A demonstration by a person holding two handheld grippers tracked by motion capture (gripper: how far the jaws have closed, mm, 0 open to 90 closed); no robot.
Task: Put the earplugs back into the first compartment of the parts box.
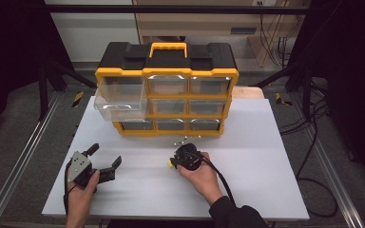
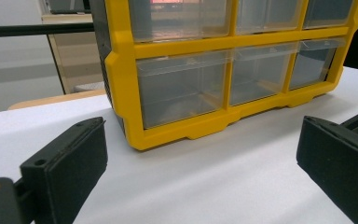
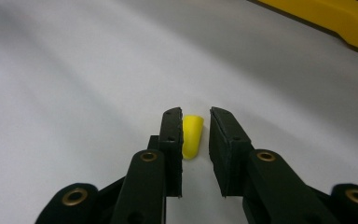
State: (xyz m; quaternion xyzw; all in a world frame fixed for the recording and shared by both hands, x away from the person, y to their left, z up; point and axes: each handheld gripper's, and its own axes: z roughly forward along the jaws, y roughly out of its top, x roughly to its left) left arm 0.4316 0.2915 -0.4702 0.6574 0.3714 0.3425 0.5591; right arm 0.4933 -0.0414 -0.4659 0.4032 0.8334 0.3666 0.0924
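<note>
From above, the right claw [image 1: 175,160] is pointing down at a small yellow plug [image 1: 170,163] on the white tabletop [image 1: 266,156], just before the drawer cabinet [image 1: 167,95]. The left claw [image 1: 105,159] is resting with jaws wide apart, holding nothing. In its own view, the cabinet's clear drawers [image 2: 182,86] are facing it. In the right gripper view the nearly closed jaws are flanking the plug [image 3: 191,136] (one pad touching, a gap perhaps remaining on the other side). It looks light and soft; taking it across its middle seems best.

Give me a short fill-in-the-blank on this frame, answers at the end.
1. The small piece between the right gripper jaws is coloured ____.
2. The left gripper has its jaws ____.
3. On the drawer organizer, the pulled-out drawer is in the ____ row.

Missing words: yellow; open; top
</note>
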